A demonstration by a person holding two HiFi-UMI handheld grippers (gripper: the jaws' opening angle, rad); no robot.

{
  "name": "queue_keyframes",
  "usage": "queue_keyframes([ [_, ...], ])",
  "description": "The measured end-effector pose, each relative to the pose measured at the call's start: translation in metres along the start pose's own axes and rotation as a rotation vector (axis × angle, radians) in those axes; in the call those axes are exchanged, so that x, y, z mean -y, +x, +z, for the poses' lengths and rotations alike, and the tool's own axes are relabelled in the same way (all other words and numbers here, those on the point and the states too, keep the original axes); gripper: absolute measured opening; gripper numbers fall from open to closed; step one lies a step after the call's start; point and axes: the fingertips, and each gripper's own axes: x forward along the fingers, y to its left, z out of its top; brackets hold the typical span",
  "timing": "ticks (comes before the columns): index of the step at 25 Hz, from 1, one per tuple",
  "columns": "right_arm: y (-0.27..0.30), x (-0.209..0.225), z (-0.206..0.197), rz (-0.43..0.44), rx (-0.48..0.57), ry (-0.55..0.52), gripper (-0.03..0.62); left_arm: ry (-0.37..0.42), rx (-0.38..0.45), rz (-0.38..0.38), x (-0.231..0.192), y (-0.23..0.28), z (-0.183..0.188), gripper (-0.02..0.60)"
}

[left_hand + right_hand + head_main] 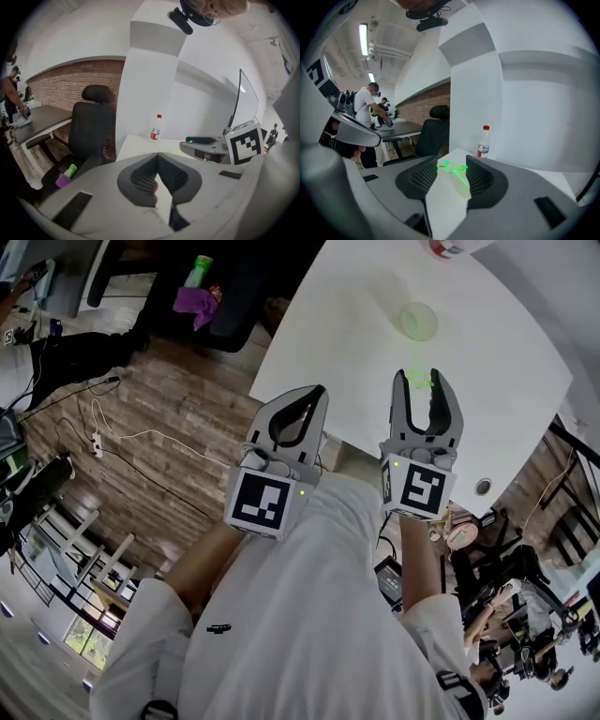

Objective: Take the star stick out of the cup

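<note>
A white table [506, 381] carries two things. A clear plastic cup [418, 321] stands upright out on its middle, well clear of every edge. A red-capped bottle [483, 142] stands upright at the far edge. A round cable hole [483, 487] sits near the right edge.

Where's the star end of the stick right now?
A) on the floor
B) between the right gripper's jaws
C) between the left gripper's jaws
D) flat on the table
B: the right gripper view shows the star stick between the jaws of the right gripper, its shaft running down into the cup.
</note>
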Motion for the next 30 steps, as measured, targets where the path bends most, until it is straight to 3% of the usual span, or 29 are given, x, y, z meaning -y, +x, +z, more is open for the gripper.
queue_keyframes([
  [15, -0.024, -0.002, 0.046, 0.009, 0.103, -0.004, 0.190, 0.027, 0.072, -0.008, 0.001, -0.013, 0.025, -0.002],
  [19, -0.036, -0.002, 0.064, 0.004, 0.147, -0.026, 0.189, 0.068, 0.145, -0.011, 0.002, -0.016, 0.038, -0.002],
  [30, -0.082, -0.018, 0.102, -0.019, 0.215, -0.050, 0.189, 0.076, 0.211, -0.007, -0.005, -0.043, 0.052, -0.002],
])
